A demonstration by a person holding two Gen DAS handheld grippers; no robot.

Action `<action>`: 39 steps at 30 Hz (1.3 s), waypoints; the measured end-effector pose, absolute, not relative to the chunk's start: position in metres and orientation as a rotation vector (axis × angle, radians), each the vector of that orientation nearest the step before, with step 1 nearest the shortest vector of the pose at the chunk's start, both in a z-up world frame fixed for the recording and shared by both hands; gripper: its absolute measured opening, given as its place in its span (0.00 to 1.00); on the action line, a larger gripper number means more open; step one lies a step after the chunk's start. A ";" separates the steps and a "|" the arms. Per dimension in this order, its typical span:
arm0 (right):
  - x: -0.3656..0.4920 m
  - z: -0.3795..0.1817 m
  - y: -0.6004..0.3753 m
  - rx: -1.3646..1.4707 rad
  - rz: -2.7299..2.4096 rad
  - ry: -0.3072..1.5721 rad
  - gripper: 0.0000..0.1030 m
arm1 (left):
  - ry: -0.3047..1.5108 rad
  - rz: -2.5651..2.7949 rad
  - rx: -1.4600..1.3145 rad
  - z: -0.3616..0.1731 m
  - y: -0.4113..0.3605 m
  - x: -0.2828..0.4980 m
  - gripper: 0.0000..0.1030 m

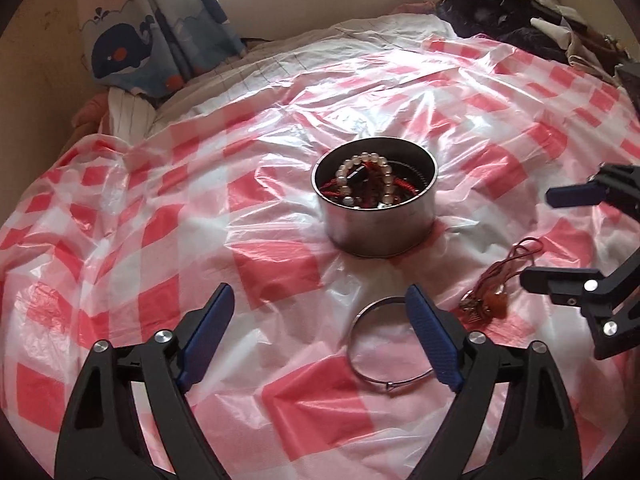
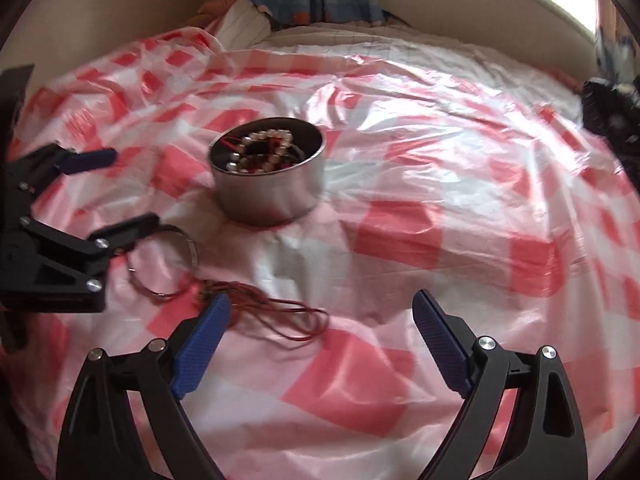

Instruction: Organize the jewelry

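On the bed, over a red-and-white checked plastic sheet, stands a round metal tin holding a pale bead bracelet tangled with red cords. In front of the tin a thin silver bangle lies flat on the sheet. Just to its right lies a red string necklace with an amber pendant, its cord trailing loosely.

The left tongs hover low over the sheet with their blue pads spread apart and nothing between them; the right pad partly covers the bangle's edge. The right tongs also stand apart and empty, the left pad overlapping the necklace's cord.

Behind the bed hangs a whale-print curtain, and dark clothes are piled at the far right.
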State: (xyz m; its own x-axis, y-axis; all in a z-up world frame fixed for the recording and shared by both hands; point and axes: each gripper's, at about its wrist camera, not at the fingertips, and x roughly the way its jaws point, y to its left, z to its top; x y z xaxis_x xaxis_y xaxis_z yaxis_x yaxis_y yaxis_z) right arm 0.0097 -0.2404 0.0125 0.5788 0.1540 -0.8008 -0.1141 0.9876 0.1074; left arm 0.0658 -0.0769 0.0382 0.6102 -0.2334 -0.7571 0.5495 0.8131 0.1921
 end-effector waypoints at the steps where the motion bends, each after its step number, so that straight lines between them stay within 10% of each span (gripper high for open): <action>1: 0.011 0.008 -0.238 0.055 0.174 0.959 0.67 | 0.821 -0.489 0.411 0.035 -0.077 0.068 0.70; 8: 0.016 -0.005 -0.222 0.004 0.176 0.997 0.44 | 0.950 -0.543 0.391 0.008 -0.083 0.071 0.31; 11: 0.015 -0.004 -0.226 0.029 0.195 0.993 0.10 | 0.953 -0.543 0.398 0.008 -0.083 0.071 0.09; 13: 0.014 -0.001 -0.228 0.037 0.192 0.977 0.07 | 0.945 -0.553 0.345 0.014 -0.077 0.072 0.03; 19: 0.014 0.007 -0.241 0.061 0.134 0.947 0.10 | 0.900 -0.544 0.240 0.033 -0.062 0.077 0.03; 20: 0.014 0.009 -0.243 0.072 0.131 0.938 0.17 | 0.905 -0.533 0.244 0.031 -0.061 0.079 0.03; 22: 0.012 0.015 -0.241 0.077 0.139 0.890 0.65 | 0.917 -0.526 0.244 0.028 -0.060 0.081 0.03; 27: 0.024 0.015 -0.216 -0.009 0.167 0.845 0.76 | 0.934 -0.514 0.237 0.021 -0.060 0.083 0.04; 29: 0.028 0.007 -0.207 -0.049 0.184 0.884 0.76 | 0.935 -0.512 0.239 0.021 -0.060 0.083 0.05; 31: 0.029 -0.002 -0.205 -0.043 0.212 0.944 0.37 | 0.942 -0.504 0.248 0.019 -0.060 0.084 0.11; 34: 0.024 -0.001 -0.208 -0.030 0.223 0.969 0.13 | 0.944 -0.483 0.271 0.016 -0.061 0.084 0.40; 39: 0.009 0.008 -0.218 -0.022 0.214 0.983 0.09 | 0.951 -0.477 0.333 0.009 -0.067 0.082 0.47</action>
State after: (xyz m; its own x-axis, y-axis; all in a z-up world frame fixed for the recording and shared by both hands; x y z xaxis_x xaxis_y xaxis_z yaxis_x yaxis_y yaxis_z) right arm 0.0092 -0.2180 0.0082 0.5354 0.1695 -0.8274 -0.1893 0.9788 0.0780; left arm 0.0821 -0.0673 0.0090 0.4905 -0.2415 -0.8373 0.5269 0.8475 0.0642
